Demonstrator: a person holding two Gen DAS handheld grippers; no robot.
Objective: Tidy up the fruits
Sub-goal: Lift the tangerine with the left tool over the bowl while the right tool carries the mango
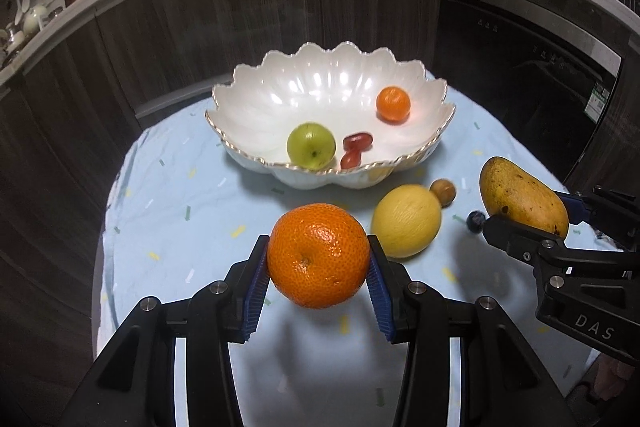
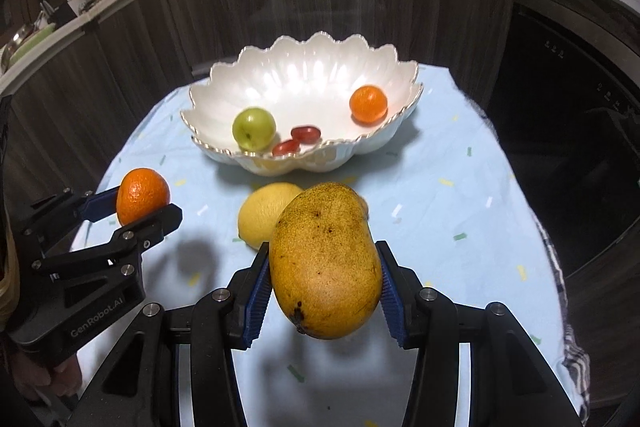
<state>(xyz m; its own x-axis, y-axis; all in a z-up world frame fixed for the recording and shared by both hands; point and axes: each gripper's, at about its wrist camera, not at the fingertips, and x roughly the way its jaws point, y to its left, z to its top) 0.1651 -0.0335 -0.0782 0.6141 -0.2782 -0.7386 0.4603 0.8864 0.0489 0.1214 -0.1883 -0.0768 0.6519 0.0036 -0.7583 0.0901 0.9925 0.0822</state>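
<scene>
My left gripper (image 1: 318,267) clamps the orange (image 1: 318,255), my right gripper (image 2: 324,283) the mango (image 2: 325,261), long axis running away from me. Bowl (image 1: 240,83) lies far ahead of both, slightly nearer my left.

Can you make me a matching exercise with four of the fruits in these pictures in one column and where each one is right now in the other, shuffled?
Things:
1. large round orange
2. yellow-brown speckled mango
3. round green fruit
4. pale yellow lemon

Places:
A. lying on the light blue tablecloth
B. clamped in the left gripper
C. inside the white scalloped bowl
D. clamped in the right gripper

Pairs: 1-B, 2-D, 3-C, 4-A
</scene>
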